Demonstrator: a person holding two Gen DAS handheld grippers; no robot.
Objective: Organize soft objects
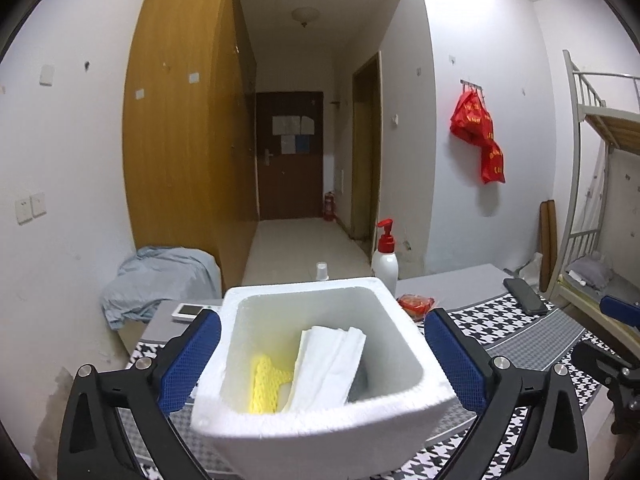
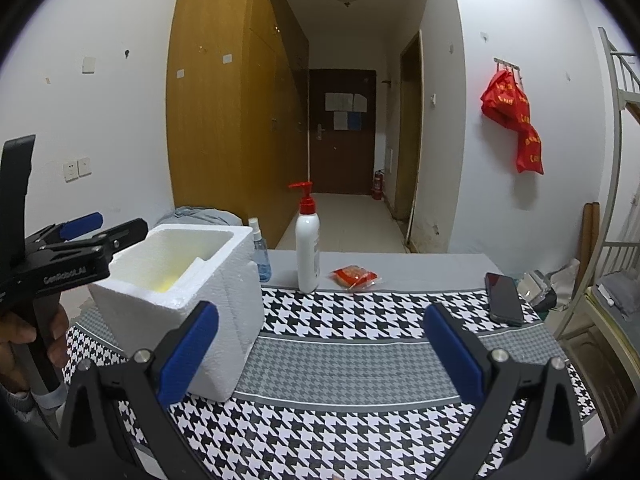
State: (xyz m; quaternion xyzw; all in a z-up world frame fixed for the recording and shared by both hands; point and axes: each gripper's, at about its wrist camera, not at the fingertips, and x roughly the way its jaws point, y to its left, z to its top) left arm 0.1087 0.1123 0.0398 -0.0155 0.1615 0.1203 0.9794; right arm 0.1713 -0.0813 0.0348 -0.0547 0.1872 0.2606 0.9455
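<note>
The left tool (image 1: 322, 354) stands wide, its blue pads flanking the white foam box (image 1: 316, 420) without clearly pressing its walls. Inside the box lie a folded white cloth (image 1: 328, 364) and a yellow foam net (image 1: 266, 380). The right tool (image 2: 320, 356) is spread wide and holds nothing, to the right of the box over the houndstooth-covered surface (image 2: 360, 364). Beyond the box stand a pump bottle (image 2: 307, 252) and a small spray bottle (image 2: 260, 256); a red packet (image 2: 354, 274) and a phone (image 2: 504, 298) lie farther right.
</note>
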